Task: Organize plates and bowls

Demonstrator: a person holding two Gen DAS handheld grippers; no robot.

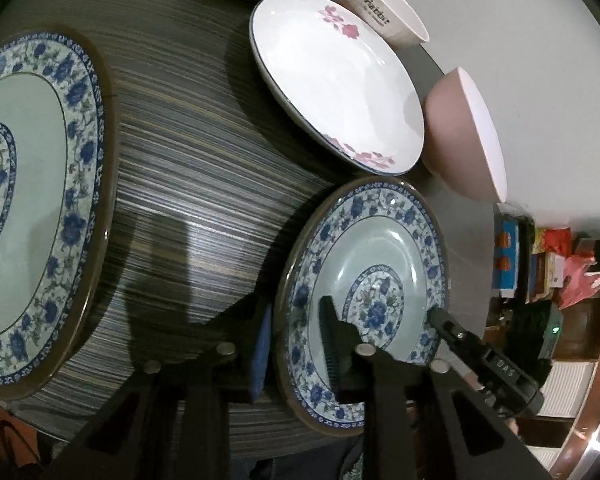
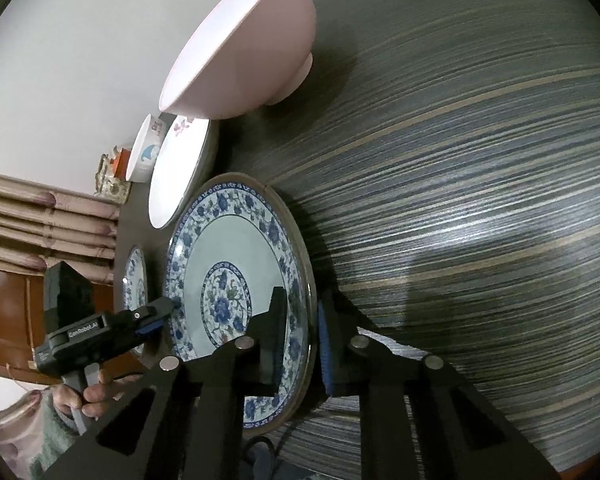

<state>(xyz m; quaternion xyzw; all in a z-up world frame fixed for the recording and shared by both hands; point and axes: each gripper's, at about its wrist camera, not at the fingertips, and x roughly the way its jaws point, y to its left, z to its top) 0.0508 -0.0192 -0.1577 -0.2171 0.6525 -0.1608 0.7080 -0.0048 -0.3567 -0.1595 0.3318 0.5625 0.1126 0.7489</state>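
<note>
Item: small blue-floral plate (image 1: 384, 264), near edge of the striped table (image 1: 204, 168). My left gripper (image 1: 296, 344) is clamped on its left rim; my right gripper (image 2: 300, 332) is clamped on its right rim.

Large blue-floral plate (image 1: 32, 200): far left.

Pink-flower plate (image 1: 340, 80), pink bowl (image 1: 460, 136): beyond, touching.

Three plates (image 1: 336, 80), three bowls (image 1: 464, 136), two grippers (image 1: 296, 344).
</note>
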